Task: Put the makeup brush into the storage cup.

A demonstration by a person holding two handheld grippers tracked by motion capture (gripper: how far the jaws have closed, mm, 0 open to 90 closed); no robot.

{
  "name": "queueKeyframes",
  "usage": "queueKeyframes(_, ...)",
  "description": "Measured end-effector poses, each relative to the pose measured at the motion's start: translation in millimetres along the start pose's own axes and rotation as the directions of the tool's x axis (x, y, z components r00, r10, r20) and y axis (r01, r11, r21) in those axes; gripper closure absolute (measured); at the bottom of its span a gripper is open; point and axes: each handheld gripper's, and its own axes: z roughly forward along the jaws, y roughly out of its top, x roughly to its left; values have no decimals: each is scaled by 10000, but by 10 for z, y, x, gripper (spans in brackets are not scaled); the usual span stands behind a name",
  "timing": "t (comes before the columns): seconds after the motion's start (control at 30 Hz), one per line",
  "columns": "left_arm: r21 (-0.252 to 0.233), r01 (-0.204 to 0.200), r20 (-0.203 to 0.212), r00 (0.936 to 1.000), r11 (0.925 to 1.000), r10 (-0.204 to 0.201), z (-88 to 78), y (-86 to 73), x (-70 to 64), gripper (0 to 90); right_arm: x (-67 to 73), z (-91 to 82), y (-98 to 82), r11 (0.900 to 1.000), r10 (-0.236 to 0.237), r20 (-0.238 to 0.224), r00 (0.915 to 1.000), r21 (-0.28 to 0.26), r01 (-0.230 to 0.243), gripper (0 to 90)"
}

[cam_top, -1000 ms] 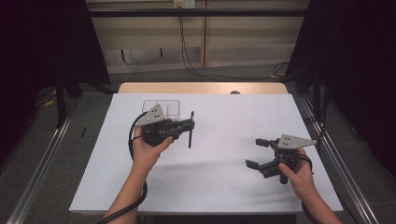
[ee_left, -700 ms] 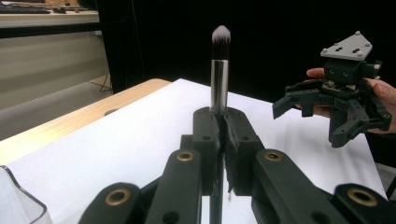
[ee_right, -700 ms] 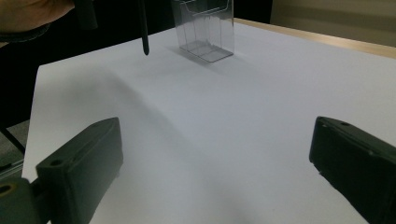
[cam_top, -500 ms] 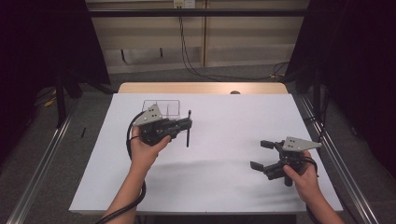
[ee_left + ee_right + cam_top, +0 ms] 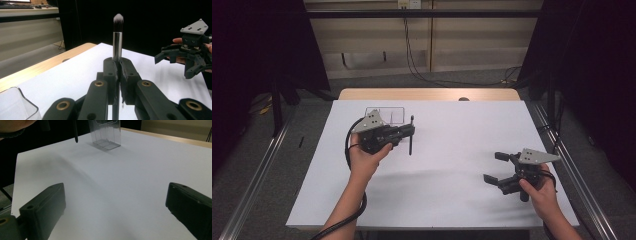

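Brush [image 5: 117,37] stands upright, bristles up, clamped in left claw [image 5: 119,75]; right claw [image 5: 498,167] gapes wide.

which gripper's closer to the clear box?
Left. The left gripper, shut on the brush, sits right beside the clear box; the right gripper is far across the table, open.

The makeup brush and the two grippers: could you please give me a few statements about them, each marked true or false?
1. The left gripper is shut on the makeup brush. True.
2. The brush's bristle tip points down at the table. False: in the left gripper view the bristles are at the top.
3. The right gripper holds a second brush. False: its jaws stand wide apart with nothing between them.
4. A clear plastic container stands on the white table surface. True.
5. The two grippers touch each other. False: they are well apart.
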Motion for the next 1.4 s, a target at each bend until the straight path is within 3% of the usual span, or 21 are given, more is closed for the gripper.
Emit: queueKeyframes(1.4, -264, 80, -653, 9978, 9996, -97, -101, 67, 214, 841, -42, -184, -108, 9989, 289, 402, 9988, -374, -274, 28)
